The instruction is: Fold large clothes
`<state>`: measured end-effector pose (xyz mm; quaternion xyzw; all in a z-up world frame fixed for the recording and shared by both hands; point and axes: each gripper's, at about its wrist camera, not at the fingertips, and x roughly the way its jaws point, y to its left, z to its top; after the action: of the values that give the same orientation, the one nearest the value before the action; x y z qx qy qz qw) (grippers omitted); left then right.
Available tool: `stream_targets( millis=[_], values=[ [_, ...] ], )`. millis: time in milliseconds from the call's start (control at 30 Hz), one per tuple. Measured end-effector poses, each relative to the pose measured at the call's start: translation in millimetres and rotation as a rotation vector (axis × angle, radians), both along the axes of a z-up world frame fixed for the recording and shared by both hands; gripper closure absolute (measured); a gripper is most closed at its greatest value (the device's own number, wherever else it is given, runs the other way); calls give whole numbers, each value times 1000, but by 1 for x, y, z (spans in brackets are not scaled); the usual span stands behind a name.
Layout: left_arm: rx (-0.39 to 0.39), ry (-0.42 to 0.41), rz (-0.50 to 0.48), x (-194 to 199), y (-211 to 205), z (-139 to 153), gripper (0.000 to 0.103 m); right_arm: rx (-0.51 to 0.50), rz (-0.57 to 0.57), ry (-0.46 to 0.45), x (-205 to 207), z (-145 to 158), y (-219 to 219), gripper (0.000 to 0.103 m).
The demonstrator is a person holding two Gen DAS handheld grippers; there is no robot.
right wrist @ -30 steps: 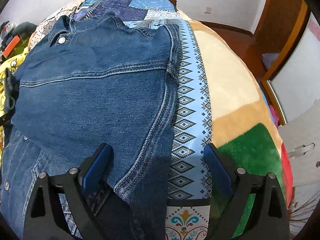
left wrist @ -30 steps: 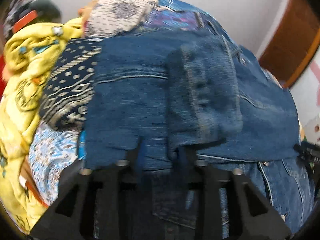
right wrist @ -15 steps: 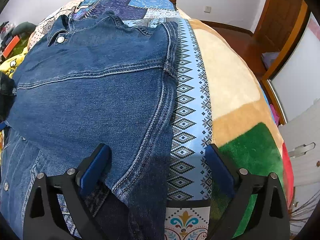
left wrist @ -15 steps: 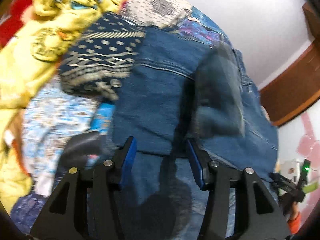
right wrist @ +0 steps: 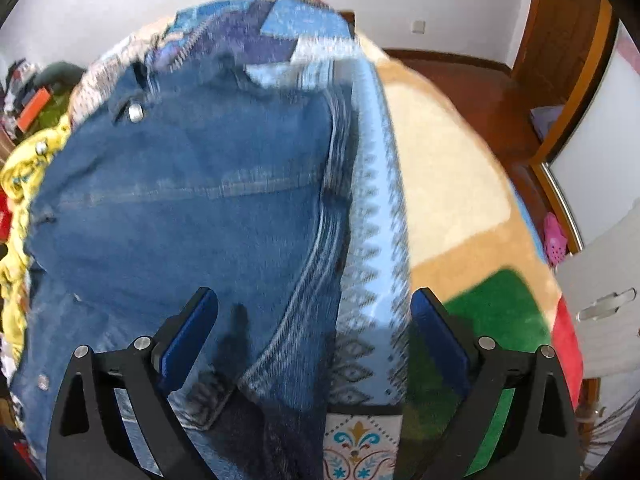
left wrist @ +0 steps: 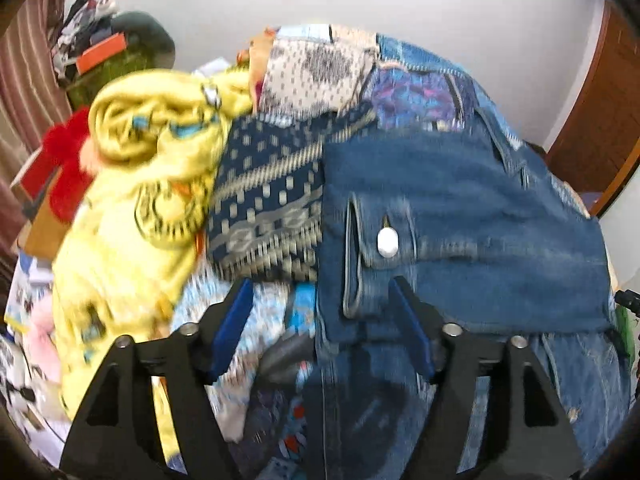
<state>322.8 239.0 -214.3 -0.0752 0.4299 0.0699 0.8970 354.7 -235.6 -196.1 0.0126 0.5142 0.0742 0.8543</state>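
Observation:
A blue denim jacket (left wrist: 460, 208) lies spread on the patterned bedspread, with a sleeve folded across its body; the sleeve cuff with a white button (left wrist: 387, 242) lies just ahead of my left gripper. My left gripper (left wrist: 322, 308) is open and empty above the jacket's left edge. In the right wrist view the jacket (right wrist: 180, 208) fills the left half, collar button (right wrist: 135, 112) at the far end. My right gripper (right wrist: 314, 320) is open and empty over the jacket's right seam.
A yellow garment (left wrist: 132, 184) and a dark blue patterned cloth (left wrist: 268, 204) lie heaped left of the jacket. Red fabric and boxes (left wrist: 60, 168) sit at the far left. The bedspread's tan and green patches (right wrist: 460, 208) extend right; wooden floor and a door (right wrist: 560, 60) lie beyond.
My left gripper has opened and let go of the denim sleeve, which now lies folded on the jacket. Both grippers have pulled back and tilted up a little.

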Motion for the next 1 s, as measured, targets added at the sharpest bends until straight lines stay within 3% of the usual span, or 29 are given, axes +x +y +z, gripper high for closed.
stream_targets(
  millis=[133,333,500,567,633,700,767,833,1000],
  values=[
    [-69,7,-32,33,11,1,30,39,6,-40,21,12,-3,7],
    [-167,97,-31,94,28,-31,30,57,47,-25,53,2,6,10],
    [-326,113,-50,124,40,-56,30,94,29,4,75,-15,4,24],
    [-391,115,-67,133,40,-62,37,113,12,14,84,-21,1,43],
    [-433,132,-82,141,37,-70,51,141,-11,31,92,-28,-2,53],
    [-424,129,-79,145,32,-72,57,171,-40,28,97,-31,-6,77],
    [-397,90,-67,143,30,-65,75,196,-54,34,103,-31,-7,87],
    [-371,74,-53,139,32,-58,91,168,-39,25,110,-27,-1,88],
    [-263,39,-50,133,34,-36,97,117,27,-85,127,10,22,89]
  ],
)
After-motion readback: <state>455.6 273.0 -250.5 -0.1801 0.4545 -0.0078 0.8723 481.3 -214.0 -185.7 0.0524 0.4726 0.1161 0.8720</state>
